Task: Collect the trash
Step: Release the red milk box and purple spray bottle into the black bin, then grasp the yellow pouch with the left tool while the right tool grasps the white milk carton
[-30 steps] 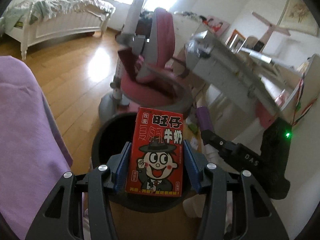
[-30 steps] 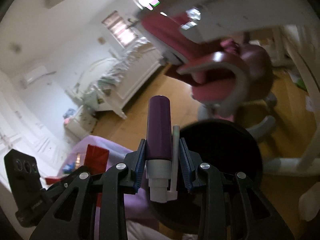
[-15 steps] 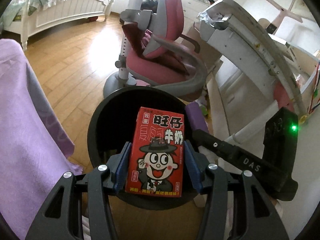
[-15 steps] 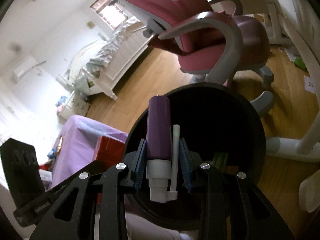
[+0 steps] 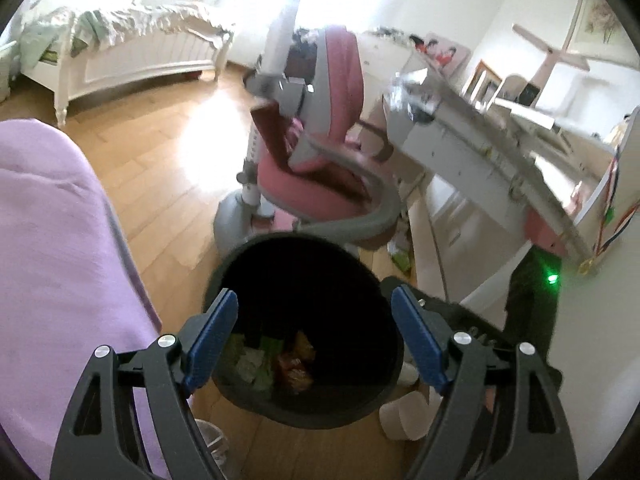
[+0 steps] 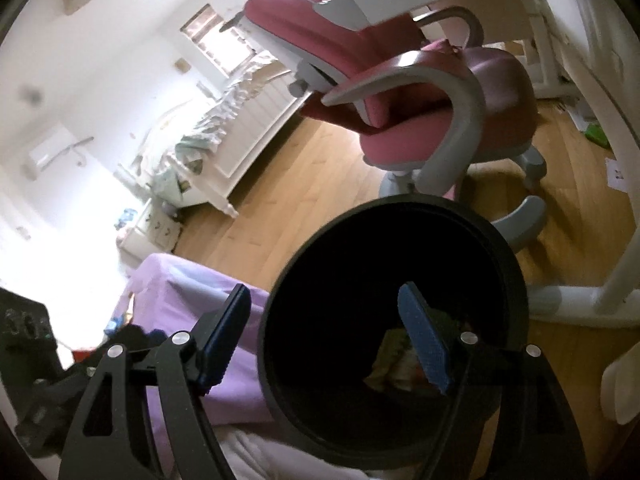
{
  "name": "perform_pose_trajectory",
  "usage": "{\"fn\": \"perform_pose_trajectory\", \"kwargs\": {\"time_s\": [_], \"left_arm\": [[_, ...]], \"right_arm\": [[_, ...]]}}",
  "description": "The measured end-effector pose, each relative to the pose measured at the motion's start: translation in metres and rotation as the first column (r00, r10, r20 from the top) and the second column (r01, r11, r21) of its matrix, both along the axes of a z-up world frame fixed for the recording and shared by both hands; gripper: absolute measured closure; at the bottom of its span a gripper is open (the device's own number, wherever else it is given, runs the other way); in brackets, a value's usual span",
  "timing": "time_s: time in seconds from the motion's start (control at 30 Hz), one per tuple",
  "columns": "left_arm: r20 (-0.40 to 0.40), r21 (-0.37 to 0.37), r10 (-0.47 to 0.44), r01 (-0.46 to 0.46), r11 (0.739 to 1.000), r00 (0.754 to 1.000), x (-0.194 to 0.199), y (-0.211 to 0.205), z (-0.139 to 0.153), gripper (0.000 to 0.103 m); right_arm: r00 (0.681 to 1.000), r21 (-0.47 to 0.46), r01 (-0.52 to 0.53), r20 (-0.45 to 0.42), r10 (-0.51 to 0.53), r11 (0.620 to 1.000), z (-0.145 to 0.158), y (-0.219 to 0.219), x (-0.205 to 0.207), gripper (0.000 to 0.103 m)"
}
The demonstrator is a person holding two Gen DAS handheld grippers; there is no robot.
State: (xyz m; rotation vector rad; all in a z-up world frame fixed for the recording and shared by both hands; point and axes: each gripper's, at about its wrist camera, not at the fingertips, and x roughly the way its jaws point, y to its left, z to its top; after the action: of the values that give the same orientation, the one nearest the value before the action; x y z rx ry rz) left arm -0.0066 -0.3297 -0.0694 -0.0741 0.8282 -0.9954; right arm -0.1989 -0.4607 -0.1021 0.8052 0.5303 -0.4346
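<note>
A black round trash bin [image 5: 248, 256] stands on the wooden floor, with wrappers and scraps [image 5: 280, 360] at its bottom. My left gripper [image 5: 314, 340] is open and empty, held just above the bin's mouth. In the right wrist view the same bin [image 6: 516, 264] fills the lower middle, with dim trash [image 6: 394, 360] inside. My right gripper [image 6: 326, 338] is open and empty above the bin's opening. The red milk carton and the purple bottle are not visible as such.
A pink and grey desk chair [image 5: 320, 184] stands just behind the bin. A white desk [image 5: 480, 152] is at the right. A purple-covered bed [image 5: 52, 260] is at the left, a white bed [image 5: 120, 52] at the far wall. A white object [image 5: 400, 416] lies beside the bin.
Both grippers have opened. The red milk carton has left my left gripper and the purple bottle with the white straw has left my right gripper, both above the bin.
</note>
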Motion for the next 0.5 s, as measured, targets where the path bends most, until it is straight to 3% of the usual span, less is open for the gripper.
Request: {"fn": "perform_pose_trajectory", "kwargs": {"time_s": [0.13, 0.27, 0.37, 0.43, 0.5], "left_arm": [[0.017, -0.050, 0.064, -0.063, 0.997, 0.998, 0.007, 0.038, 0.019, 0.023], [0.029, -0.107, 0.181, -0.177, 0.978, 0.983, 0.017, 0.097, 0.036, 0.015], [0.031, -0.134, 0.291, -0.285, 0.949, 0.956, 0.030, 0.149, 0.046, 0.015], [0.024, -0.145, 0.377, -0.370, 0.918, 0.926, 0.040, 0.192, 0.050, 0.015], [0.023, -0.144, 0.471, -0.463, 0.875, 0.882, 0.051, 0.236, 0.051, 0.015]], "right_arm": [[0.998, -0.024, -0.055, 0.005, 0.055, 0.998, 0.013, 0.019, 0.019, 0.027], [0.986, -0.061, -0.167, 0.017, 0.168, 0.984, 0.035, 0.052, 0.052, 0.025], [0.961, -0.089, -0.273, 0.022, 0.275, 0.958, 0.050, 0.082, 0.080, 0.023], [0.932, -0.113, -0.356, 0.023, 0.361, 0.927, 0.060, 0.107, 0.100, 0.023], [0.881, -0.149, -0.467, 0.008, 0.473, 0.872, 0.070, 0.142, 0.127, 0.023]]}}
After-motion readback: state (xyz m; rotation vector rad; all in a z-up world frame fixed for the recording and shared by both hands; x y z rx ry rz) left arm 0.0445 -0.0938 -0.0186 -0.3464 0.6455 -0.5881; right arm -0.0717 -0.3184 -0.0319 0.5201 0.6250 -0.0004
